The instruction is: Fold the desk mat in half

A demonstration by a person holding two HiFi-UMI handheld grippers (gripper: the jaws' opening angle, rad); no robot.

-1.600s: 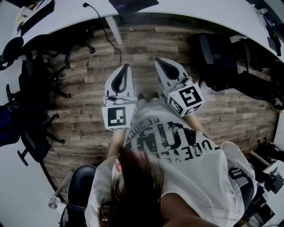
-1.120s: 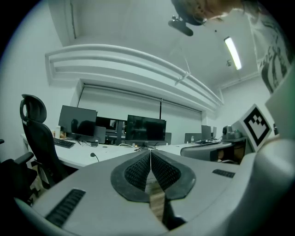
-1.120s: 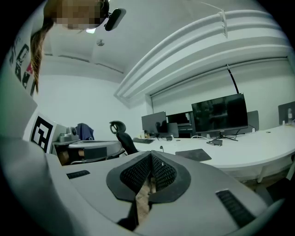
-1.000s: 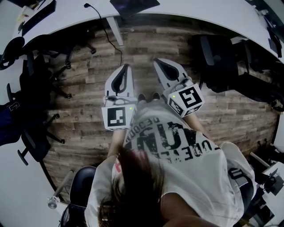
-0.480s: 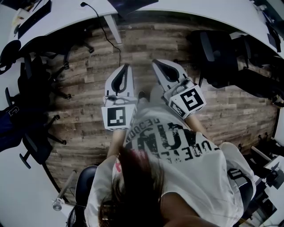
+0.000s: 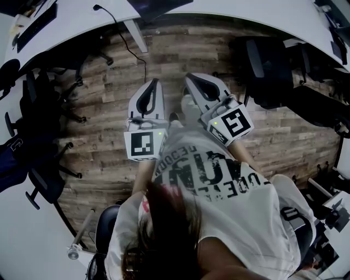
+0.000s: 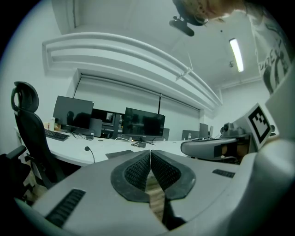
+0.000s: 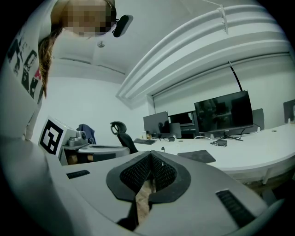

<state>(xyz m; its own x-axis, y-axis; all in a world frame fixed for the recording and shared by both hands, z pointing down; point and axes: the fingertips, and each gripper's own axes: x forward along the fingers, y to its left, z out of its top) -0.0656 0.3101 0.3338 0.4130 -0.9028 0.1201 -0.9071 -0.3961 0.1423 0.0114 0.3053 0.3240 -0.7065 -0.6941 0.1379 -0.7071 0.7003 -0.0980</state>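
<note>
Barely shifted since earlier, left gripper (image 7: 150,154) and right gripper (image 8: 151,159) hover short of the bench (image 6: 246,11), jaws pressed together, empty.

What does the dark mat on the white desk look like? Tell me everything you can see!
The desk mat is dark, thin and roughly rectangular, and looks like rubber or fabric. It lies flat and unfolded near the edge of the white desk, in front of a monitor. Only the desk touches it.
</note>
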